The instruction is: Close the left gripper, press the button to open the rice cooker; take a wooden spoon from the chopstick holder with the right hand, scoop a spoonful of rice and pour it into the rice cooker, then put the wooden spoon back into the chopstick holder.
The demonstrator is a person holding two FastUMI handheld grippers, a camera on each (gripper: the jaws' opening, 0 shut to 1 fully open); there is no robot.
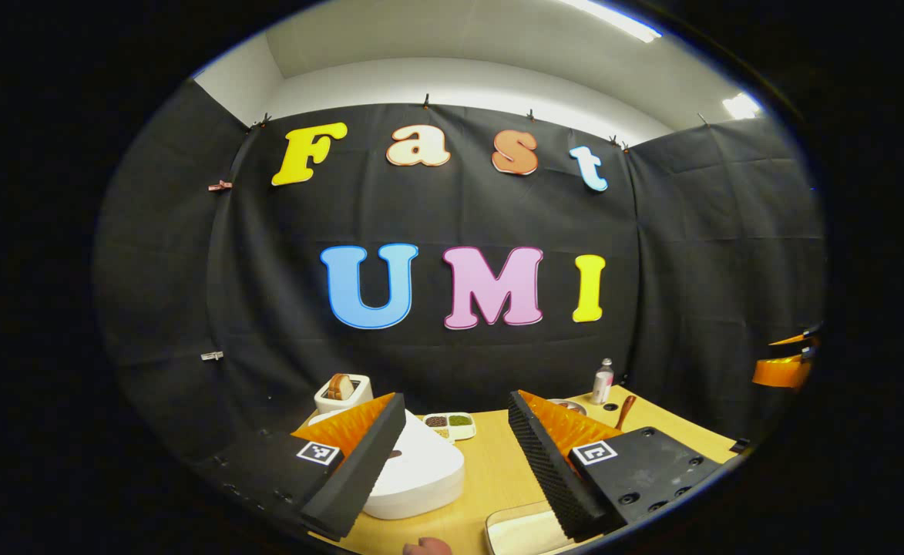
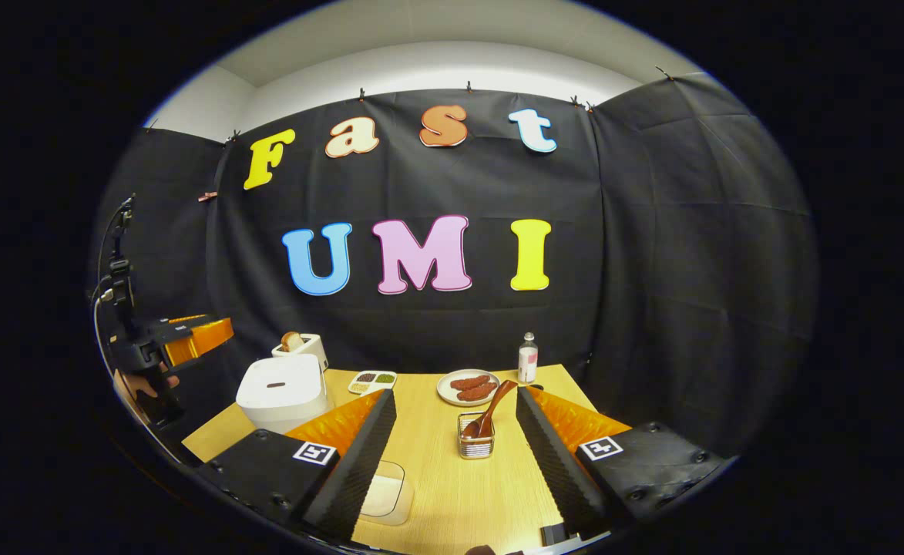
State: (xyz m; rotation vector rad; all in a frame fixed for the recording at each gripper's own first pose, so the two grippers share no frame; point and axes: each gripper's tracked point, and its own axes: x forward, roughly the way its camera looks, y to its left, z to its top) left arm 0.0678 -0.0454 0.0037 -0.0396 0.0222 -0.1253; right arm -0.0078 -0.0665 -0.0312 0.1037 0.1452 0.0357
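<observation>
Nearest the camera in the left gripper view, the left gripper (image 1: 455, 455) has its fingers wide apart and empty. The white rice cooker (image 1: 413, 474), lid down, sits just ahead and slightly left of them, nearer this hand. The right gripper (image 2: 455, 447), also spread and empty, faces the chopstick holder (image 2: 476, 445), from which the wooden spoon (image 2: 488, 408) leans up and right. No legible brand on either.
</observation>
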